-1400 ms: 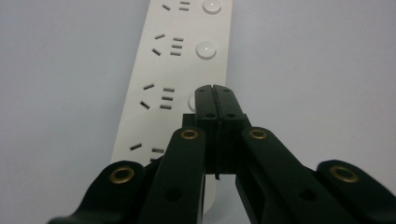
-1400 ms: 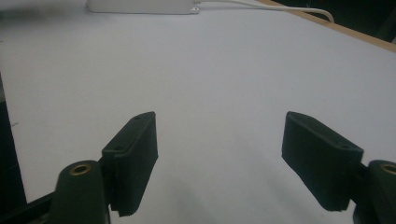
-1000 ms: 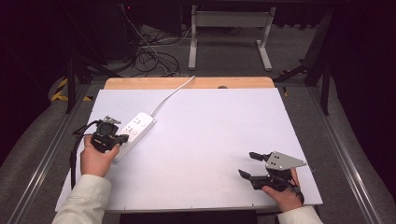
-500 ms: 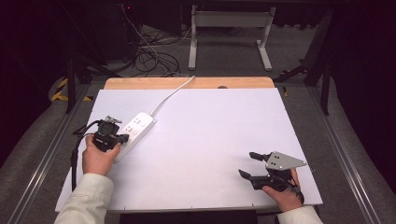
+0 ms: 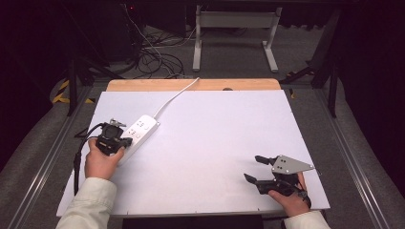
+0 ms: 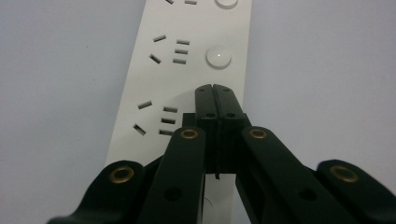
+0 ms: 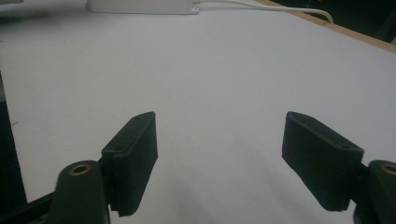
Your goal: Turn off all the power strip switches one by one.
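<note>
Bench (image 5: 215, 143), white-topped with a wooden strip along its far edge; two hand-held grippers and one power strip on it.

Left hand-held gripper (image 5: 125, 141): at the left side of the bench, held in the person's left hand (image 5: 99, 161), cable trailing off the near-left edge. Jaws pressed fully together, nothing between them. In the left gripper view the closed tips (image 6: 215, 93) sit over the power strip's face, just short of a round white button (image 6: 218, 57) and beside a group of socket slots; whether they touch the surface cannot be told.

Power strip (image 5: 137, 133): white, lying flat and diagonal on the left half of the bench, near end by the left hand-held gripper, white cord (image 5: 175, 97) running to the far edge.

Right hand-held gripper (image 5: 254, 168): near-right corner of the bench, held in the right hand (image 5: 289, 200), grey three-cornered plate on top. Jaws spread wide, holding nothing, bare bench surface between them; well apart from the power strip.
</note>
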`<action>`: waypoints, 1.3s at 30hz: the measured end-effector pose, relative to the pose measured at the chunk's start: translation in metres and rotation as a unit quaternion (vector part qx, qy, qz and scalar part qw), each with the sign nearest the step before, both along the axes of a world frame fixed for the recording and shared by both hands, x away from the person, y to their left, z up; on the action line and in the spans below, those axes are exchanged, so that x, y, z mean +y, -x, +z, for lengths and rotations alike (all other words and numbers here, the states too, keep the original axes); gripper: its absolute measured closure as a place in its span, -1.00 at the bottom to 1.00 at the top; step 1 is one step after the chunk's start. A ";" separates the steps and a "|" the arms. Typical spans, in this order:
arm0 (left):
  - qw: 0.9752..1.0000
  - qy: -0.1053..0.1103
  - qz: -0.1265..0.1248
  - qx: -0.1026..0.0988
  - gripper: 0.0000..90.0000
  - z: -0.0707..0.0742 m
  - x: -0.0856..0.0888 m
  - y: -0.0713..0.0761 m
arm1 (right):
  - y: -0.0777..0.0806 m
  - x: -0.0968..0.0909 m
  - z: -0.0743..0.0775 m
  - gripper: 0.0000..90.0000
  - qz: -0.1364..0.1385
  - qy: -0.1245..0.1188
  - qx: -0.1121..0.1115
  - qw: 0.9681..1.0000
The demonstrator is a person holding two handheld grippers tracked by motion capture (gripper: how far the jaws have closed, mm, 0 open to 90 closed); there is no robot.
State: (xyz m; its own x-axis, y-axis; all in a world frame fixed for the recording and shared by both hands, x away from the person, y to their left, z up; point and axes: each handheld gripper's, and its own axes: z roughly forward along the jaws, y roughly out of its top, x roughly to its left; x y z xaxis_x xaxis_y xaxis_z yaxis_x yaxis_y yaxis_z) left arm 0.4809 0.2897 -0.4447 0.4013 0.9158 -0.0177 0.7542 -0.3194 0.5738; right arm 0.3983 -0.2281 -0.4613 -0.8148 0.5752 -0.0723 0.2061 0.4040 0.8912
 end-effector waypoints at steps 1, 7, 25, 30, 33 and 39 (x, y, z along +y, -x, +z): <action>1.000 -0.001 -0.001 0.000 1.00 0.000 0.000 0.000 | 0.000 0.000 0.000 -0.39 0.000 -0.001 0.001 1.000; 1.000 -0.005 -0.003 -0.003 1.00 0.000 -0.001 0.001 | 0.001 0.000 0.000 -0.39 0.000 0.000 -0.001 1.000; 1.000 -0.022 -0.007 -0.012 1.00 -0.001 -0.004 0.002 | 0.001 0.000 0.000 -0.39 0.002 0.000 -0.001 1.000; 1.000 -0.023 -0.004 -0.015 1.00 -0.001 -0.005 0.003 | 0.001 0.000 0.000 -0.39 0.002 0.001 0.000 1.000; 1.000 -0.025 -0.001 -0.014 1.00 -0.001 -0.006 0.003 | 0.001 0.000 0.000 -0.39 0.002 0.001 0.000 1.000; 1.000 -0.023 0.000 -0.012 1.00 -0.002 -0.005 0.002 | 0.001 0.000 0.000 -0.39 0.002 0.001 0.001 1.000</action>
